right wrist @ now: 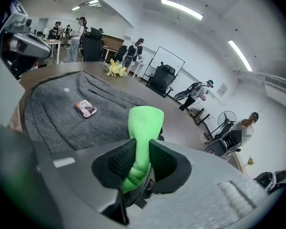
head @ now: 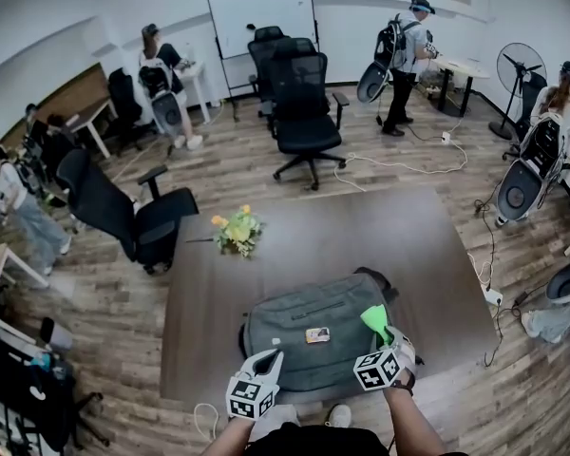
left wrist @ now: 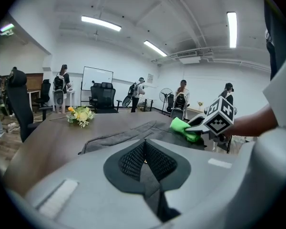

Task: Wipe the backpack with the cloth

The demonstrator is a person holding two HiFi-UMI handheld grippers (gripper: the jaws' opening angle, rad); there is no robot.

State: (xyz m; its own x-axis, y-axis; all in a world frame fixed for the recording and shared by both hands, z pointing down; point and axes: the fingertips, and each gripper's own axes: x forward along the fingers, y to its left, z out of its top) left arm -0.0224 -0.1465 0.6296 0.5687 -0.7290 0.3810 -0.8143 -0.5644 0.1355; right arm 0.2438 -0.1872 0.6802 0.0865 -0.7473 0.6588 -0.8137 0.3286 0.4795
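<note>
Noted fingers of right gripper (right wrist: 142, 152) clamped on green cloth (right wrist: 145, 122), held at grey backpack (right wrist: 62, 116) lying flat on surface (head: 361, 226) for wiping. Noted fingers of left gripper (left wrist: 144, 148) together, empty.

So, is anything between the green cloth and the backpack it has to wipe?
Nothing visible blocks it. The right tongs grip the cloth over the backpack; only a small card lies on the fabric, off to the cloth's left.

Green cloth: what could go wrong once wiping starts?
The small printed card lying on the grey fabric backpack could be swept off. The green cloth is a narrow fold in the right gripper, so the jaws might rub the fabric. The left gripper, shut and empty, leaves the backpack free to slide.
</note>
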